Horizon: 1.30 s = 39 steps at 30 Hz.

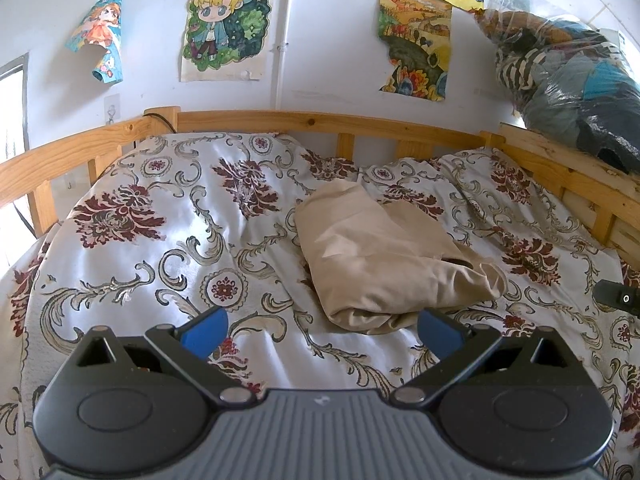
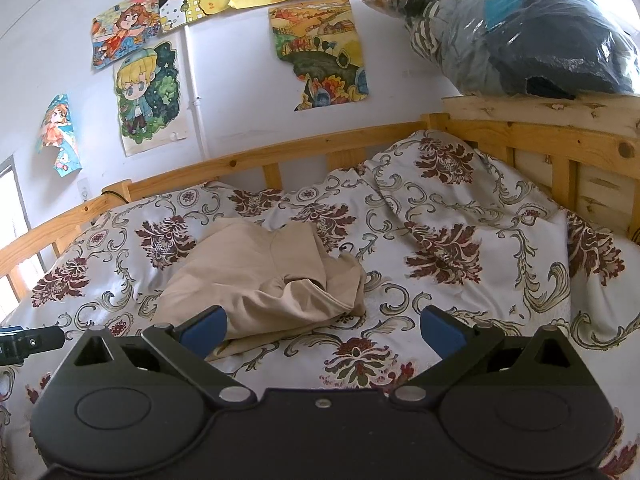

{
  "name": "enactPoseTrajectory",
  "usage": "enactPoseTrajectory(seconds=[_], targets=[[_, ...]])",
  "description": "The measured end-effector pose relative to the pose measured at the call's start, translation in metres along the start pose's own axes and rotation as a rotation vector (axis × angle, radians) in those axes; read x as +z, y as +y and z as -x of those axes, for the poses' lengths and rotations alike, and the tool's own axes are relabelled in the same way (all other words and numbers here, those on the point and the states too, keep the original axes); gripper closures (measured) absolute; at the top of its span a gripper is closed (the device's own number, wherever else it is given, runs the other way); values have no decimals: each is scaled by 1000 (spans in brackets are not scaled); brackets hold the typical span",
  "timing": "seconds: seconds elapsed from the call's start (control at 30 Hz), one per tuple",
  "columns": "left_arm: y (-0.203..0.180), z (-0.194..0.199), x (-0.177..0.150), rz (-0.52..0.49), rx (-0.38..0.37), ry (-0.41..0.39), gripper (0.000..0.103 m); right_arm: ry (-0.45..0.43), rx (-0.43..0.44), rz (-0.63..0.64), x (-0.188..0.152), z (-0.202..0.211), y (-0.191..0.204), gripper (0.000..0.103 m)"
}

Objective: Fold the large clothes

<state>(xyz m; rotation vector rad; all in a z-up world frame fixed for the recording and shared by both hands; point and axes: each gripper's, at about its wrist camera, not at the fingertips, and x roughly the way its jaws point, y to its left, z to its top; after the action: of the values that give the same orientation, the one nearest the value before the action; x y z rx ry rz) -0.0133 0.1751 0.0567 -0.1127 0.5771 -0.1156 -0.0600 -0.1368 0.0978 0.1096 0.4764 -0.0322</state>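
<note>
Beige garment lies as a folded bundle on the floral bedspread, roughly mid-bed, a bit toward the pillow side. In left wrist view its long axis runs diagonal: far end up-left toward the wooden bed rail, near end down-right. Near-right end carries a dark opening w/ puckered fabric around it; can't tell if waistband or cuff. Same garment in right wrist view: sits left of centre, opening faces right/toward camera, loose flap sticking up beside it.

Look: plain tan/beige, smooth thin cloth, several layers stacked, edges rounded not crisp. Near edge shows rolled folds. Top surface has shallow creases, one seam line visible in right view. Type of garment can't be confirmed.

Left gripper: blue pads spread wide, nothing between them; its right pad just beside near edge of bundle, contact can't be told. Right gripper: likewise spread wide, holding nothing; its left pad overlaps garment's near-left corner in view, contact unclear.

Each gripper shows at the other view's edge as a black piece.

Bkgd: clear plastic bag of clothes on headboard shelf; cartoon posters on white wall.
</note>
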Motion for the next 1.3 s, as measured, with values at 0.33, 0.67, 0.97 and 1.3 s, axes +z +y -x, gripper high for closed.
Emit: enactPoseTrajectory(seconds=[0.33, 0.67, 0.97, 1.3], targets=[[3, 1, 0, 2, 0, 4, 1, 1, 1, -1, 0, 0, -1, 1], [4, -1, -1, 5, 41, 21, 1, 2, 2, -1, 1, 0, -2, 1], [5, -2, 0, 14, 64, 36, 1, 3, 2, -3, 1, 0, -2, 1], [6, -3, -2, 22, 69, 48, 1, 2, -5, -6, 1, 0, -3, 1]])
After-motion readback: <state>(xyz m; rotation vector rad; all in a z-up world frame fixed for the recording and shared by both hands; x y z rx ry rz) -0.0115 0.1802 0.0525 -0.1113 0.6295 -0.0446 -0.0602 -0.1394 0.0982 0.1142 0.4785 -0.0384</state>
